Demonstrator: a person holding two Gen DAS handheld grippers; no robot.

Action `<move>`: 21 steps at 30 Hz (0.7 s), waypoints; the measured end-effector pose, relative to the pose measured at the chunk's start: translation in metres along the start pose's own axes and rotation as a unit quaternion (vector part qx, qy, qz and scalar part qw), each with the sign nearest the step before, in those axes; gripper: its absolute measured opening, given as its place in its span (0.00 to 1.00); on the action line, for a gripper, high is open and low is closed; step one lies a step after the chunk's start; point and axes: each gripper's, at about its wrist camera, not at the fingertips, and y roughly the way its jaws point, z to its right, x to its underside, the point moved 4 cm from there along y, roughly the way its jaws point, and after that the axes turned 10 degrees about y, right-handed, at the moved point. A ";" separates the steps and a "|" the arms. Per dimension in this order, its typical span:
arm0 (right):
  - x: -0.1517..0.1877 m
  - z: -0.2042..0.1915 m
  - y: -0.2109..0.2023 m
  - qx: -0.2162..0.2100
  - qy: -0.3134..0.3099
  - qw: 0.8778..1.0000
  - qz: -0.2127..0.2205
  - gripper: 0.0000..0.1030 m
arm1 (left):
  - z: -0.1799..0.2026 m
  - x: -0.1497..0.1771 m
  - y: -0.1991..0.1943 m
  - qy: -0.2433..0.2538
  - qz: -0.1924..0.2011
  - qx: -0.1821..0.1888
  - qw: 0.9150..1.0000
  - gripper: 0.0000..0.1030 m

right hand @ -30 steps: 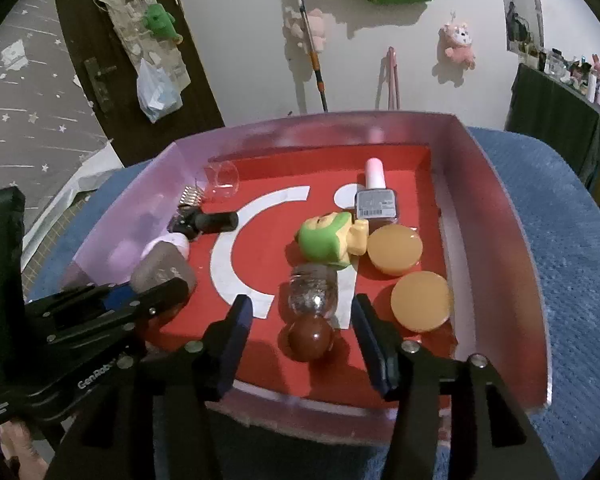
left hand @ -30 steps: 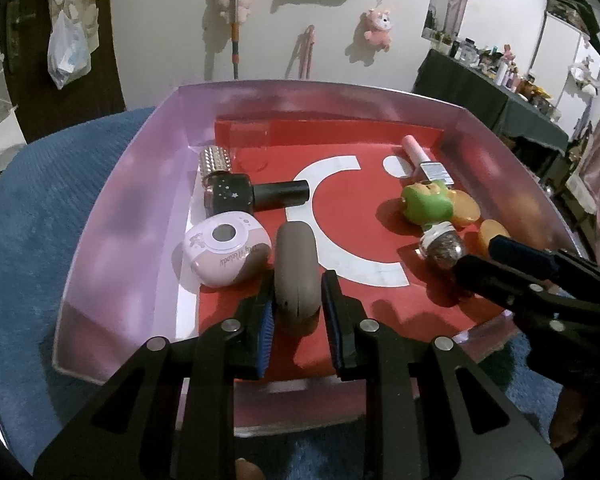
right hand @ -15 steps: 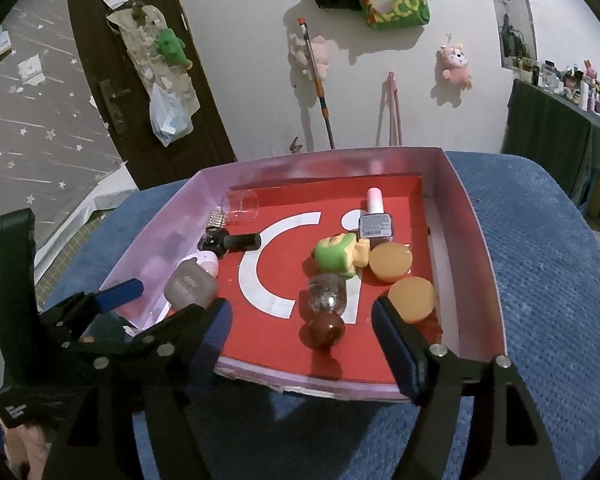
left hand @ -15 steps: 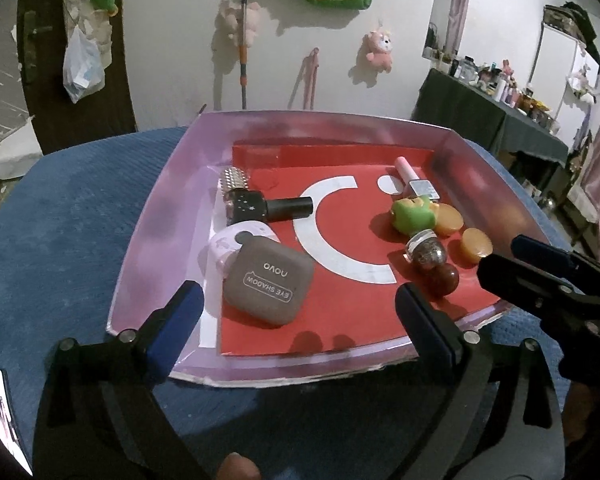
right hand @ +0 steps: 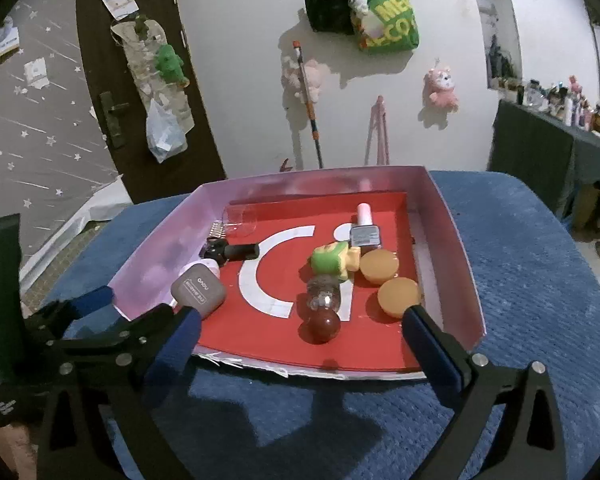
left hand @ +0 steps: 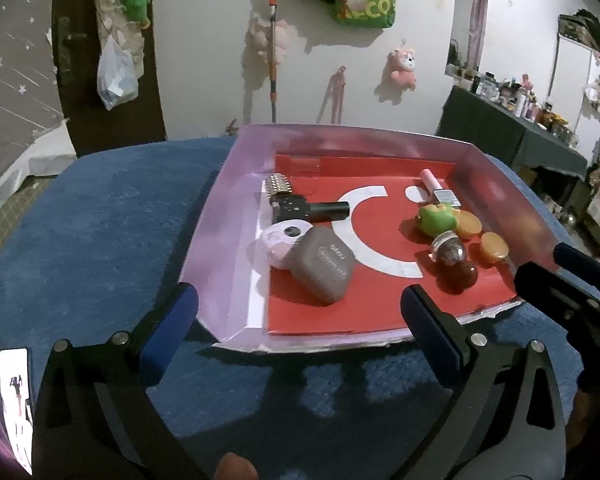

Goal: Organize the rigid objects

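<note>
Left wrist view: grey eyeshadow case point(left hand: 323, 263) lies flat, long axis slanting toward near-right; both tongs gape wide, holding nothing.

Dim indoor light, soft shadows on the wall, fisheye bending and dark vignette at edges, slight blur

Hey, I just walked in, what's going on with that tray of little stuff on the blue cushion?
A person with a handheld gripper in each hand is sorting small items in the pink tray. Both the left gripper and the right gripper are open, empty and held back from the tray's near edge. The grey eyeshadow case leans on the pink round compact; the amber discs and other bottles lie on the right.
</note>
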 end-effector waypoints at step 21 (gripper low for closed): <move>0.027 0.010 0.022 0.045 -0.002 0.999 0.002 1.00 | -0.003 0.021 0.008 0.011 0.001 -0.023 1.000 1.00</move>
